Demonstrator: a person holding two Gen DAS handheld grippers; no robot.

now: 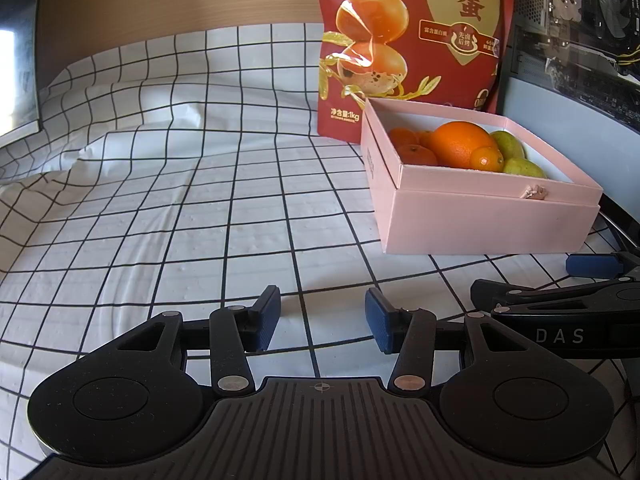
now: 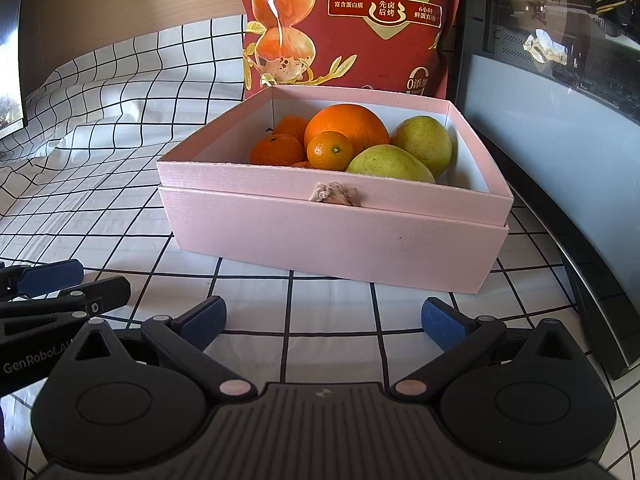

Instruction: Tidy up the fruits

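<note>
A white tablecloth with a black grid (image 1: 180, 200) covers the table, with a tall red snack bag (image 2: 360, 20) standing at the back. Just in front of the bag sits an open pink box (image 2: 332, 236) holding a large orange (image 2: 348, 122), two green pears (image 2: 424, 144), and several small mandarins (image 2: 330, 150). Nearest the viewer, the left gripper (image 1: 322, 320) and right gripper (image 2: 324, 322) rest side by side over bare cloth, both with jaws apart and empty.

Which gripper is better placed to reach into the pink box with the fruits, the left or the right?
Probably the right gripper: the pink box sits straight ahead of its open, empty jaws. From the left gripper, also open and empty, the box lies off to the right.
</note>
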